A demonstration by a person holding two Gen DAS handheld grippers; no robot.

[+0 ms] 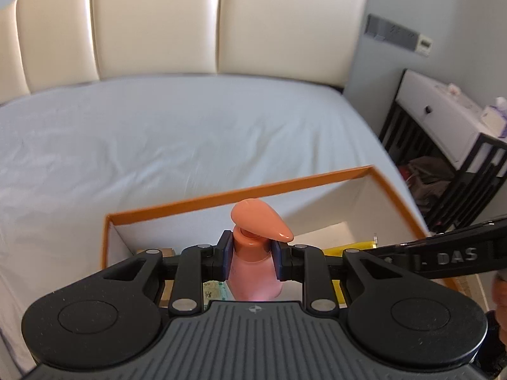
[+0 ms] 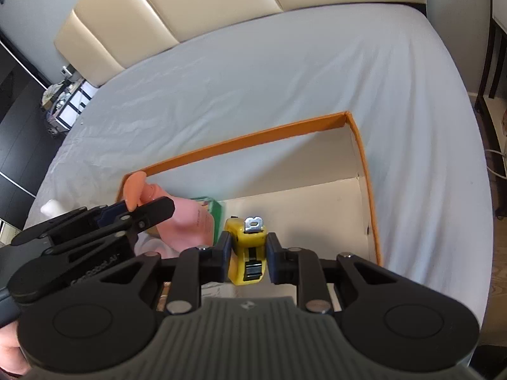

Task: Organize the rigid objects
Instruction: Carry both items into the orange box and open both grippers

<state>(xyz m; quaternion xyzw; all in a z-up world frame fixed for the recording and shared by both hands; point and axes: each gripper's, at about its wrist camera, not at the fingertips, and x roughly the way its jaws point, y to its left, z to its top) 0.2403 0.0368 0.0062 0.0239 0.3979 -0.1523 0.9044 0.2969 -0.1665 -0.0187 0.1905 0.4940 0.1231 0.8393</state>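
My left gripper [image 1: 252, 258] is shut on the neck of a pink pump bottle [image 1: 253, 272] with an orange pump head, held upright over the orange-rimmed box [image 1: 240, 193]. In the right wrist view the same bottle [image 2: 187, 218] shows at the left, with the left gripper's fingers [image 2: 149, 212] on it. My right gripper [image 2: 247, 253] is shut on a yellow tape measure [image 2: 247, 247], its metal hook tip upward, above the box's white floor [image 2: 317, 215]. The tape measure shows as a yellow edge [image 1: 351, 247] in the left wrist view.
The box [image 2: 364, 171] lies on a bed with a pale sheet [image 1: 158, 133] and a cream padded headboard [image 1: 158, 19]. Inside lie a green packet [image 2: 215, 209] and some flat items. A white bedside table [image 1: 443, 120] stands right of the bed. A white object [image 2: 52, 207] rests on the sheet.
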